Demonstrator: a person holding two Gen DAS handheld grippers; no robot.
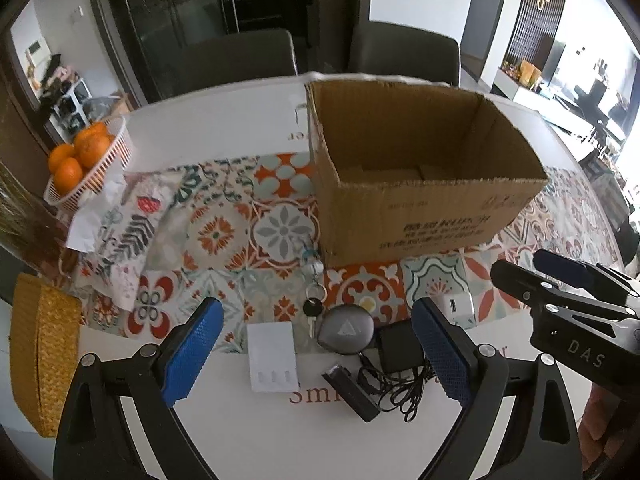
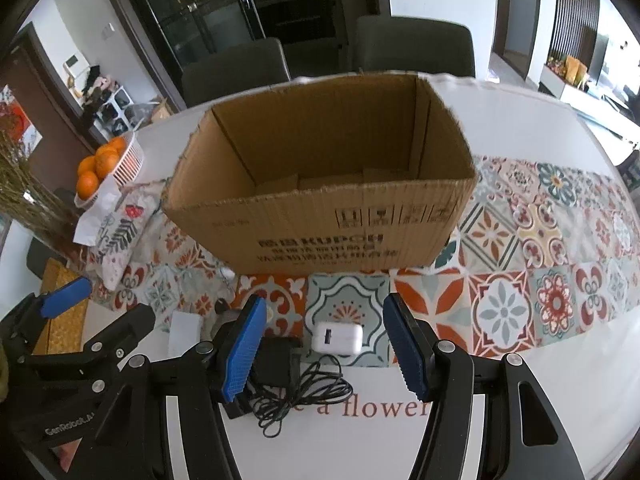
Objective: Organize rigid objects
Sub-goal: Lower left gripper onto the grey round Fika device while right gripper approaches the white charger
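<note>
An open cardboard box (image 1: 420, 204) stands on the patterned runner; it also shows in the right wrist view (image 2: 320, 216), with only its flaps visible inside. In front of it lie a white flat box (image 1: 272, 356), keys (image 1: 312, 304), a grey rounded case (image 1: 347, 330), a black adapter with a tangled cord (image 1: 400, 348), a black rectangular piece (image 1: 352, 392) and a white charger (image 2: 337, 338). My left gripper (image 1: 316, 344) is open above the keys and grey case. My right gripper (image 2: 326, 348) is open above the white charger. Both are empty.
A white basket of oranges (image 1: 80, 160) stands at the far left, with a patterned cloth (image 1: 128, 232) beside it. A woven yellow box (image 1: 40, 352) sits at the near left. Two dark chairs (image 2: 412, 44) stand behind the table.
</note>
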